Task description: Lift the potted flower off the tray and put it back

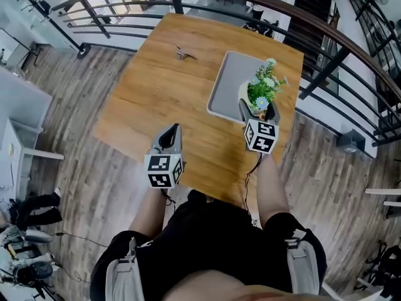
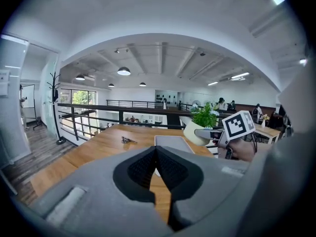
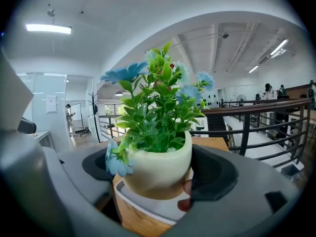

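Observation:
The potted flower (image 1: 262, 88), green leaves and pale blue blooms in a cream pot (image 3: 158, 169), hangs just above the near right corner of the grey tray (image 1: 229, 74). My right gripper (image 1: 258, 110) is shut on the pot, one pad on each side of it, and the pot's base clears the tray's rim (image 3: 148, 207). My left gripper (image 1: 171, 132) is shut with nothing in it, over the wooden table (image 1: 163, 93) near its front edge, left of the tray. In the left gripper view its jaws meet at the tip (image 2: 157, 150), with the pot (image 2: 193, 131) and tray (image 2: 170, 143) beyond.
A small metal object (image 1: 183, 54) lies on the table's far side, left of the tray. A dark railing (image 1: 326, 36) runs close behind and to the right of the table. Wooden floor surrounds the table, and the person's legs stand at its front edge.

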Tool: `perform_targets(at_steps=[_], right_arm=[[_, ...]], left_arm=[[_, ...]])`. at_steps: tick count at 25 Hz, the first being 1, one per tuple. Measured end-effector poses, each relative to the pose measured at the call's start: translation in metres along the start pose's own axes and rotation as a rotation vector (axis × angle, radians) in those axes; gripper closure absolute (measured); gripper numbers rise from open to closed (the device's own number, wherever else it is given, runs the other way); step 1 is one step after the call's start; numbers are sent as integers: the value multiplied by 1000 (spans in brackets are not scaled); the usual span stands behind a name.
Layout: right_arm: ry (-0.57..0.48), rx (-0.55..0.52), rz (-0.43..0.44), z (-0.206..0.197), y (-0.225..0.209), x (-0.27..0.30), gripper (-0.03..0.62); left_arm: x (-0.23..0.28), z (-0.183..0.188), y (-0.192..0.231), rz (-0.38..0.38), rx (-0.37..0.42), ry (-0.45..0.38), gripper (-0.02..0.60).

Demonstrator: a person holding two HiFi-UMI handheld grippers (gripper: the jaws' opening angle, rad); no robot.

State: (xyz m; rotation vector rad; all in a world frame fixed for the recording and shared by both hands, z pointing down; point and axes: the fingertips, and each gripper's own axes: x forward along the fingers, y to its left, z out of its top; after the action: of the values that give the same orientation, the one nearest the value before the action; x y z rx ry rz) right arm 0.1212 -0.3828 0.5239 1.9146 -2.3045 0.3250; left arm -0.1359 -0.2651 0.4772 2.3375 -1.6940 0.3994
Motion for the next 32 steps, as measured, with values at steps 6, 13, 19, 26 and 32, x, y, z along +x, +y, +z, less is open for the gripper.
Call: perform_targets(at_steps=[6,13,19,26,32], right_arm=[[75,-2,22,-40,-6,36,152],[159,-9,13,-85,-14,68,153],[232,-35,6,-125,-17,86,154],[313,-14,-21,-159,-25,90,157],[345,-32,-36,-167,-29,89,161]], left_arm=[[2,-23,10,68,-14,61,569],[5,-36,23,129,-30,83,569],[14,-49,32,138,-41,114,569],[15,-54,33,122,-41,130,569],[12,-43,34,126,-45,87,569]])
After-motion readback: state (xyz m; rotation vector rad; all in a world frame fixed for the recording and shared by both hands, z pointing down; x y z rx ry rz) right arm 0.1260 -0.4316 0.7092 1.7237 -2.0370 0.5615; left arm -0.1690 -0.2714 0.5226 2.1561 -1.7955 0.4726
